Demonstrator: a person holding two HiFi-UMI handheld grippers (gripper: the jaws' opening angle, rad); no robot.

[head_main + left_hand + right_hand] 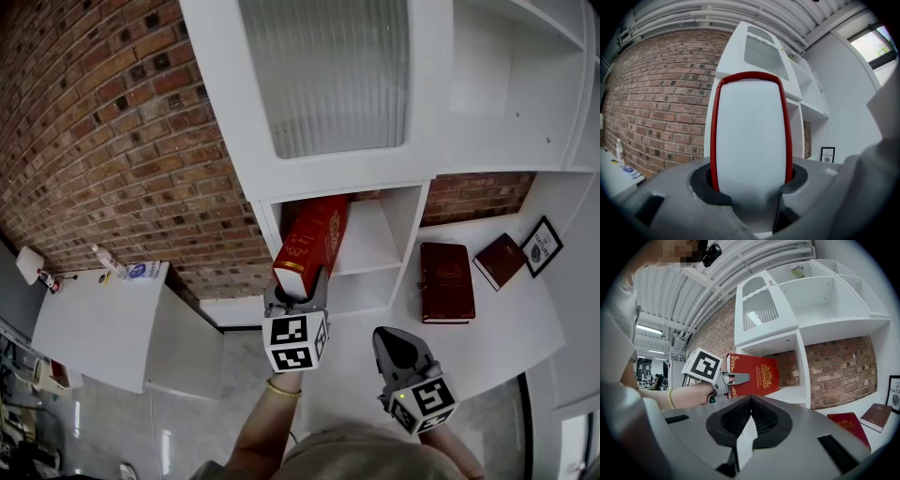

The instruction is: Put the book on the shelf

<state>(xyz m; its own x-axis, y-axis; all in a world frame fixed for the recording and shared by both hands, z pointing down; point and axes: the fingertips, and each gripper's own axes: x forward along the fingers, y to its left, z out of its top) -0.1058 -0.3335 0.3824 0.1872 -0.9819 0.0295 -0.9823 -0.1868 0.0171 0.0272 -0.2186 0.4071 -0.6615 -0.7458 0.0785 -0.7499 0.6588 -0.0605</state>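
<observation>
The left tool (pixel 298 289) is gripping the red book (pixel 312 239) by its near end. The book is standing upright at the opening of the shelf compartment (pixel 389 234), at 12 o'clock from the tool. The right tool (pixel 401 352) is hanging closed w/ nothing in it, at 4 o'clock from the left one. A dark book (pixel 446 281) is lying on the white surface (pixel 506 328).

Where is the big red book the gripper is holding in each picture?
Head view: red book in the centre, above the left gripper, at the shelf cubby.
Left gripper view: fills the middle, pages facing us.
Right gripper view: just left of centre.
Shared landmark: ribbed glass door above it.
</observation>
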